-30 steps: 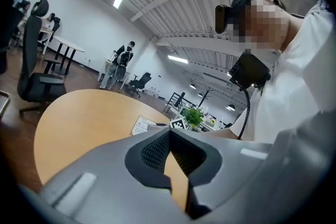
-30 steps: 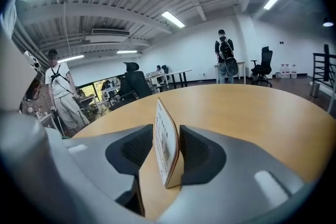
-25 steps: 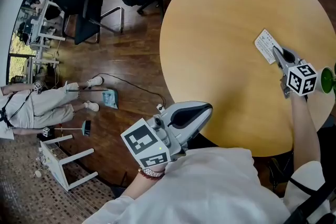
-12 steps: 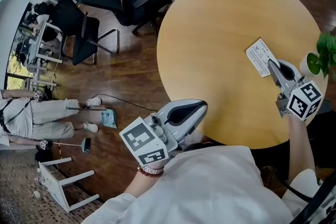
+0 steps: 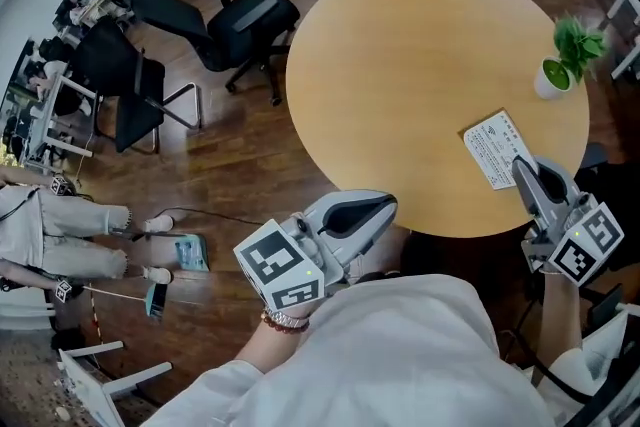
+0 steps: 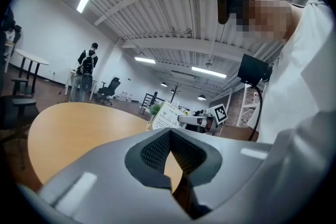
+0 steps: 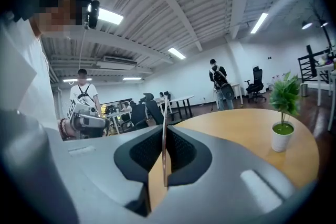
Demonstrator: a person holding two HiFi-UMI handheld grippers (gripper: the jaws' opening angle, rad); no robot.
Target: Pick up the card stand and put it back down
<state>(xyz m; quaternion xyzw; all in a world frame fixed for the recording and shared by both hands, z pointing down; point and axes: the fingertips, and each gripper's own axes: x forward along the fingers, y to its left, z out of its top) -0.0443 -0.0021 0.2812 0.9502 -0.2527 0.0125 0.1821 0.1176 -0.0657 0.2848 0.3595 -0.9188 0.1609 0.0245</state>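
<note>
1. Card stand [image 5: 495, 147]: a white printed card at the right of the scene, over the near right edge of the round wooden table [image 5: 420, 55]. Its printed face is turned up toward the head view. Whether it touches the tabletop cannot be told.
2. Far left, on the dark wood floor, a person's legs in light trousers [image 5: 60, 235] show, with a small blue object [image 5: 190, 252] lying near them.
3. Black office chairs [image 5: 240, 20] stand left of the table.
4. The left gripper [image 5: 392, 206] hovers off the table's near edge, in front of the person's white sleeve. Its jaws are together with nothing between them.
5. A small potted plant [image 5: 565, 55] in a white pot stands on the table's right side, well apart from the card.
6. The right gripper [image 5: 519, 166] is clamped on the card stand's near corner; its own view shows the card edge-on between the pressed pads.
</note>
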